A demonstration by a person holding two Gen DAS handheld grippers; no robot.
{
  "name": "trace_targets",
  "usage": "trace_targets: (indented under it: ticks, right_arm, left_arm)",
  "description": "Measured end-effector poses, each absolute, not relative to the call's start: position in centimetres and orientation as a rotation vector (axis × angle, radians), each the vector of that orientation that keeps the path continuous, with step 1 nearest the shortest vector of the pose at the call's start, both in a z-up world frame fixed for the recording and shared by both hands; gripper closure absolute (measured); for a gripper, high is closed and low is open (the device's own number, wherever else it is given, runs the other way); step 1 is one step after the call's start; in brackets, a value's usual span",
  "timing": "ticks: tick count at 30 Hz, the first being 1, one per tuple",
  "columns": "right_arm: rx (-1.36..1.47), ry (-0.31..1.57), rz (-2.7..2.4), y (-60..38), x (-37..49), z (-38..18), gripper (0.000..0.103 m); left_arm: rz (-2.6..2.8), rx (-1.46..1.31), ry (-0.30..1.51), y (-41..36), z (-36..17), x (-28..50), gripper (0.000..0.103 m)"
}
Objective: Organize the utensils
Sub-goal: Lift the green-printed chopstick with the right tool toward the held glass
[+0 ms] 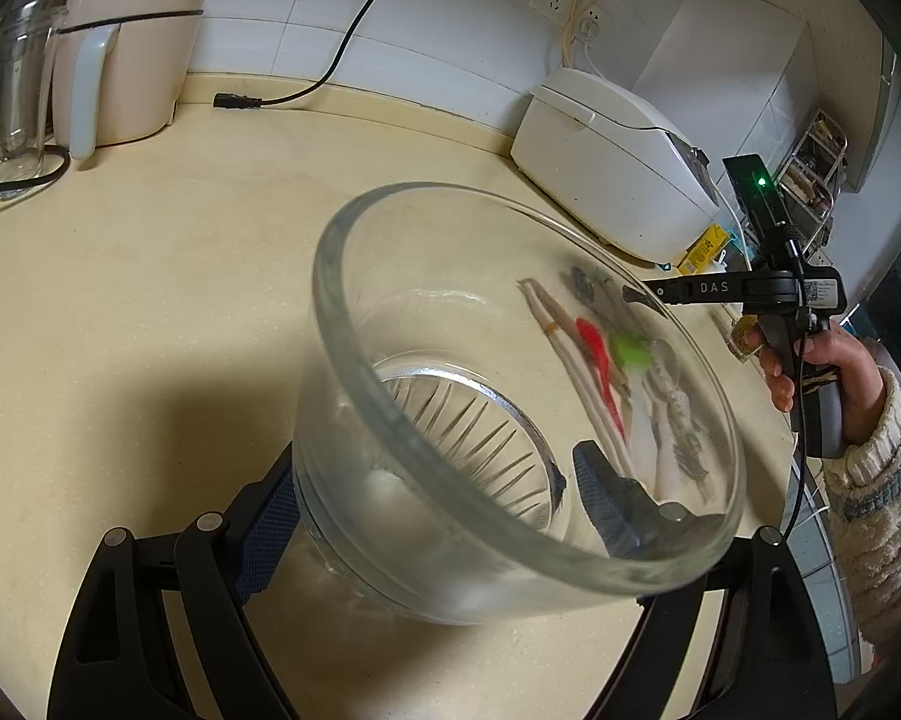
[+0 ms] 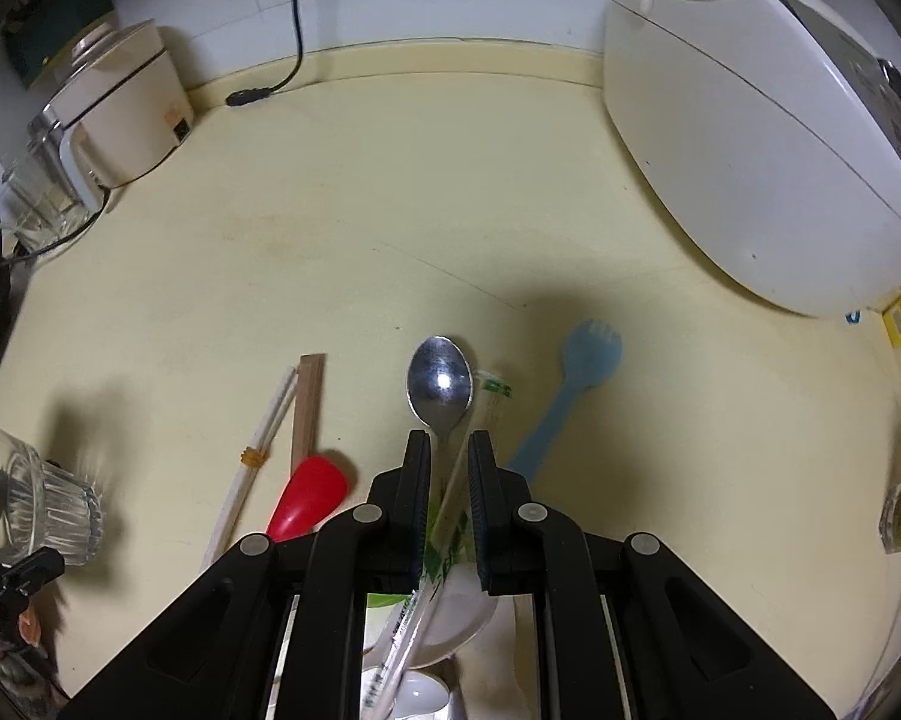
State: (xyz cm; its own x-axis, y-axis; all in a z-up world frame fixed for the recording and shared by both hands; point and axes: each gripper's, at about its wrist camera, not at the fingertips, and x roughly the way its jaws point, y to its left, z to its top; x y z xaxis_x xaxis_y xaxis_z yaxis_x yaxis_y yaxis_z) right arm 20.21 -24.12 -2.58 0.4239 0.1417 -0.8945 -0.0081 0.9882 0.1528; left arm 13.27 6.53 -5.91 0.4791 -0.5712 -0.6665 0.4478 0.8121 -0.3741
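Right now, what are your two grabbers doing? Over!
Left gripper shut on clear glass bowl, tilted. Right gripper shut on shiny metal spoon. Blue plastic spork, red plastic spoon, wrapped chopsticks crowd alongside.

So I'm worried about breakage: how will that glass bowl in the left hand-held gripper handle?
The glass bowl looks thick-walled, so probably heavy for its size. Smooth glass may slip between the left hand-held gripper pads. It sits tilted, so it could tip if released; likely fragile.
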Motion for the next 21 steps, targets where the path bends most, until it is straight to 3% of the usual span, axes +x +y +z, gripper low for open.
trace_targets:
  ticks: [7,13,21]
  right_arm:
    - [0.243,1.119,0.094,-25.3,20.1,-1.4,0.088]
    - [0.293,1.180,0.106,-25.8,21.0,-2.7,0.070]
    - [0.261,1.233,0.106,-25.1,22.3,-4.5,0.069]
  left_arm:
    - [-0.628,-0.163,0.873,6.6,-6.0,13.3,0.014]
    - [-0.630,-0.170,0.873,6.6,-6.0,13.3,0.014]
    - [-0.630,-0.169,0.873,6.7,-6.0,13.3,0.014]
